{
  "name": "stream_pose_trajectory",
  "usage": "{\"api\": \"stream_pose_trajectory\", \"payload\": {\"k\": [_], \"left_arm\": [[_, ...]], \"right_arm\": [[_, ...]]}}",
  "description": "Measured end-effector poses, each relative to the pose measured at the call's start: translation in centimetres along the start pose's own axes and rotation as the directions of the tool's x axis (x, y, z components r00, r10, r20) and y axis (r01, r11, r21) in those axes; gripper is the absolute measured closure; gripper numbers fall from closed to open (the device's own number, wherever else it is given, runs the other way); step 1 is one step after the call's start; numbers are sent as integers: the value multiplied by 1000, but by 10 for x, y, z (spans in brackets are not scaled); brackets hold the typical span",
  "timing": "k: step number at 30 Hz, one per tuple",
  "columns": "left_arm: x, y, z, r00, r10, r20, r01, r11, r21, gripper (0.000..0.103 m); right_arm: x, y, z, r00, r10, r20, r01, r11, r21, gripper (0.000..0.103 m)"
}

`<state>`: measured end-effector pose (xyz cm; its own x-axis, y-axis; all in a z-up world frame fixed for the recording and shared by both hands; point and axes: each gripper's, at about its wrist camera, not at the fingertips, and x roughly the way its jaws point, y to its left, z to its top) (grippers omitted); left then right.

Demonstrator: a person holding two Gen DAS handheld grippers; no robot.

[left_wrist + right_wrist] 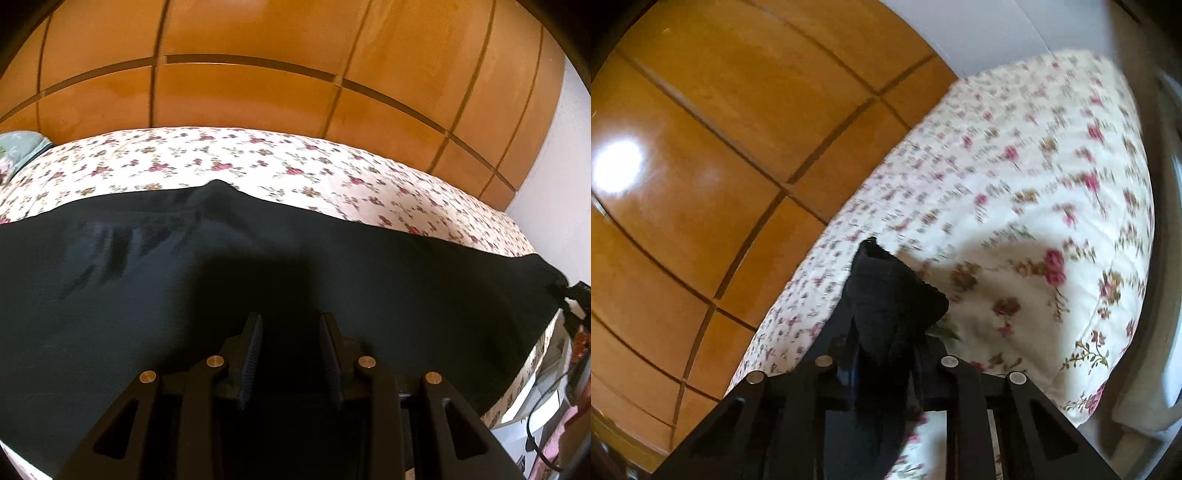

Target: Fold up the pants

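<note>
Black pants (258,251) lie spread across a floral bedspread (258,158) in the left wrist view. My left gripper (291,325) is open just above the dark cloth, with nothing between its fingers. In the right wrist view my right gripper (886,332) is shut on a bunched end of the black pants (886,288), which sticks up past the fingertips above the bedspread (1015,184). The right gripper also shows at the far right of the left wrist view (569,291), holding the pants' end there.
An orange wooden wardrobe (258,74) stands behind the bed and also shows in the right wrist view (701,147). A pale pillow (18,147) lies at the bed's left. A white wall (561,166) and cluttered items (546,406) are at the right.
</note>
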<state>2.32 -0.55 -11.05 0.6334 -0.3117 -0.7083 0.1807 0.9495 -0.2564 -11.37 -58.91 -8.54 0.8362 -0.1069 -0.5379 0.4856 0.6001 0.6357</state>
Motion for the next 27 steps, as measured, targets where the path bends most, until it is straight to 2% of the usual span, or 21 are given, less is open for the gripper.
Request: {"api": "stream_pose_trajectory", "payload": {"k": [7,13,16,20,27], "left_arm": [[-8,21,-3,999,41,25,-40,998,-57,71],[-17,36,-7,997,60,52,-55,994,-94,71],[-18,42,-9,998,49,47,-43,993,-113,71],[-22,46,-12,998,33,52,-26,991,-128,71],[-26,51,-14,999,-7,51,15,989,-148,71]], "right_arm": [[-30,68,-4,998,45,44,-38,989,-146,80],[-54,138,-24,990,118,71,-87,936,-341,80],[-64,170,-39,985,158,72,-113,899,-424,80],[-69,206,-65,977,211,28,-167,842,-513,80],[-60,260,-130,959,269,-92,-258,689,-677,80]]}}
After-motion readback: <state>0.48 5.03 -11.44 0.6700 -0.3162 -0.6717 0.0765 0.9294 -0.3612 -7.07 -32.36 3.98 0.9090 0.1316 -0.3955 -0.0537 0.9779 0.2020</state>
